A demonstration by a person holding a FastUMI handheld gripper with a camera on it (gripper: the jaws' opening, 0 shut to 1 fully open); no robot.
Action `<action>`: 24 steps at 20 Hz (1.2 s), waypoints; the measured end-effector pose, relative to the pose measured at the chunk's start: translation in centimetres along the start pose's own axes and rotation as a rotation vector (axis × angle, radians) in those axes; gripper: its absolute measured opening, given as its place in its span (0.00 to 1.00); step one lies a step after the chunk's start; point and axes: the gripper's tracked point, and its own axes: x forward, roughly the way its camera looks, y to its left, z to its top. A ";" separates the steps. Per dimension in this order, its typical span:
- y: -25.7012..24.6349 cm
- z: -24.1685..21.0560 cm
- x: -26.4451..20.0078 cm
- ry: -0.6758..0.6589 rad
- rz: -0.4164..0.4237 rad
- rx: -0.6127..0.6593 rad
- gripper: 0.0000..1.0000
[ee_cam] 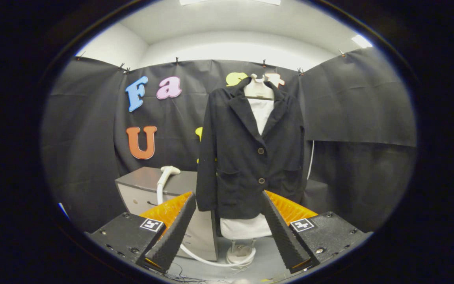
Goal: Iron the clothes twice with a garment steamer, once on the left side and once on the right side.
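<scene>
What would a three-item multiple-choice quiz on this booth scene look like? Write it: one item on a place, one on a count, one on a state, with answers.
1. Where does the steamer head rest?
A. on the grey cabinet
B. on the floor
C. in the gripper

2. How many buttons show on the black jacket?
A. none
B. two
C. five

3. How does the gripper stand?
A. shut on the hose
B. shut on a sleeve
C. open, holding nothing

Answers: A, it lies on the cabinet top; B, two down the front; C, the fingers stand apart.
</scene>
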 end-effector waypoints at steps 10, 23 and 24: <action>14.3 5.0 16.9 0.018 0.182 0.006 1.00; 28.8 -6.0 41.7 0.445 0.268 -0.058 1.00; 29.2 -7.3 42.7 0.496 0.264 -0.071 1.00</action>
